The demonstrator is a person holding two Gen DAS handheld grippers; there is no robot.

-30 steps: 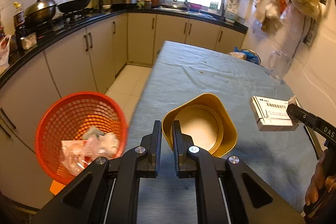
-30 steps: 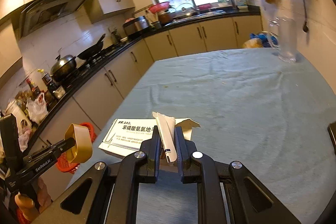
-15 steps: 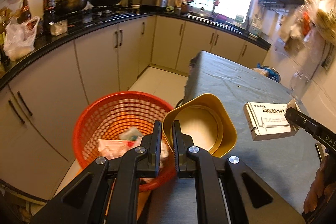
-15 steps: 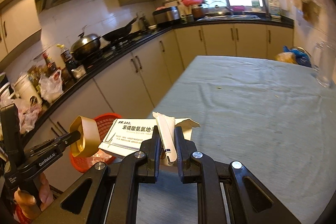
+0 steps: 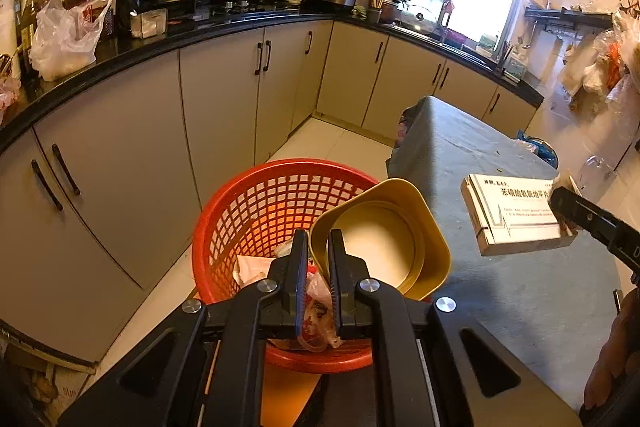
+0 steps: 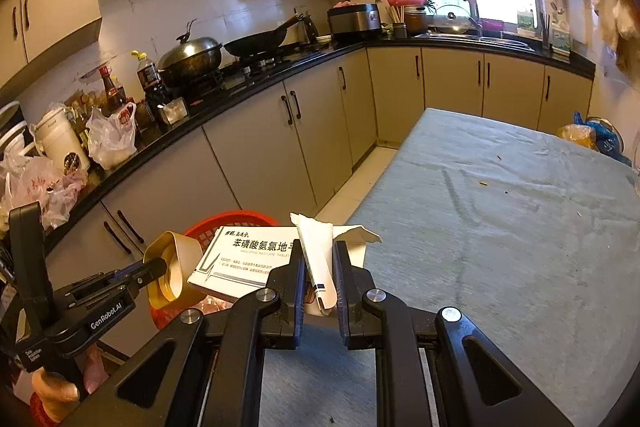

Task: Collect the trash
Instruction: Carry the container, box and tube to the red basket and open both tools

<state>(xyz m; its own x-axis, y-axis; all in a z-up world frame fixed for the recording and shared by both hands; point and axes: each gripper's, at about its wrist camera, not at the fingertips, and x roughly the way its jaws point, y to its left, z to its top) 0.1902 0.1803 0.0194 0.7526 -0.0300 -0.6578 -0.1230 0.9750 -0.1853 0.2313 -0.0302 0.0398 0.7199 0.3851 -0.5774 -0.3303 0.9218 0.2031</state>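
The left tongs are clamped on the rim of a yellow cup, its open mouth facing the camera. The right tongs are clamped on the torn flap of a white medicine box printed with Chinese text.

Over the last second both hands have swung away from the middle of the grey-clothed worktop toward its left edge. A second ago the cup hung over the cloth, with the red mesh trash basket off to the side. Now the basket sits directly beneath and behind the cup, which overlaps its right rim. Crumpled wrappers already lie inside it. In the right wrist view the box has likewise come to the worktop edge, with the basket's red rim showing just behind it.

Judging from this, both pieces of trash are nearly in dropping position. The cup looks ready for release. The box appears to hang near the basket's rim, so it may need carrying a little farther over the opening first.
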